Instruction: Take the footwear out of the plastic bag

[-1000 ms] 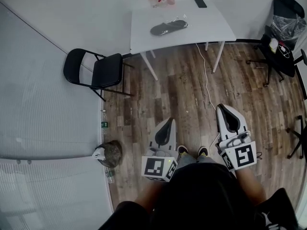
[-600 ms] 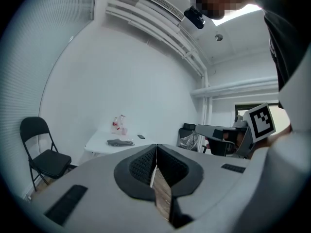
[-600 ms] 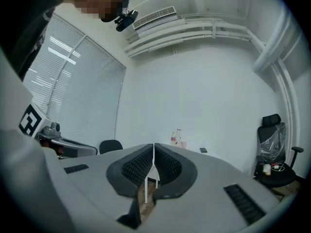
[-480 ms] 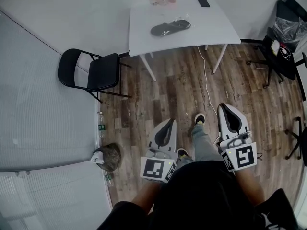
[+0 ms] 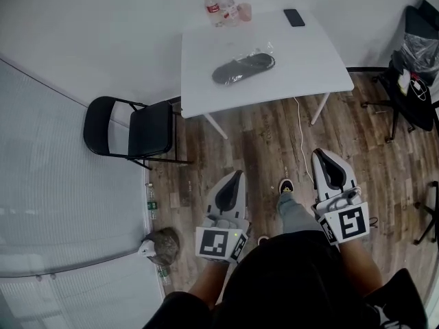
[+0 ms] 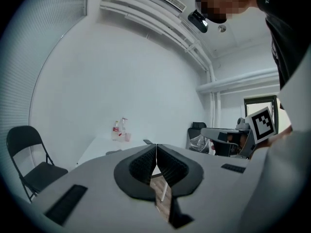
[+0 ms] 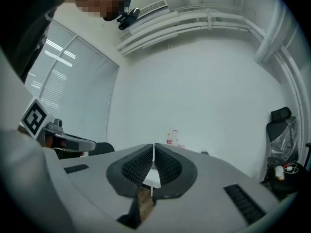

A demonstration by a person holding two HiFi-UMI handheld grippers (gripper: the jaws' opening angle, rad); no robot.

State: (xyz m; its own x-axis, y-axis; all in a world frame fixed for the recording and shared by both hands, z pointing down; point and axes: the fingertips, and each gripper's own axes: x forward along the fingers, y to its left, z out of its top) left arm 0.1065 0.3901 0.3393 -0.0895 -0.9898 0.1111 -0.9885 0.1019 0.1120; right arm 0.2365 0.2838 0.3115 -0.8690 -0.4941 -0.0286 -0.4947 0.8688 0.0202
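Observation:
A dark pair of footwear in a clear plastic bag [image 5: 243,68] lies on the white table [image 5: 309,67] at the far side of the room. My left gripper [image 5: 234,178] and right gripper [image 5: 321,156] are held low in front of the person, well short of the table, over the wooden floor. Both are shut with nothing between the jaws. In the left gripper view the left gripper [image 6: 156,146] points toward the table [image 6: 97,147]. The right gripper [image 7: 153,145] also faces the table in the right gripper view.
A black folding chair [image 5: 130,130] stands left of the table. Bottles [image 5: 218,5] and a black phone [image 5: 294,17] sit on the table's far edge. A white cable [image 5: 300,136] hangs to the floor. A black office chair [image 5: 416,67] with bags stands at right. A bag [image 5: 162,244] and bottles lie by the left wall.
The person has stepped toward the table; it now sits lower and larger in the head view. Both grippers stay shut and move with the person.

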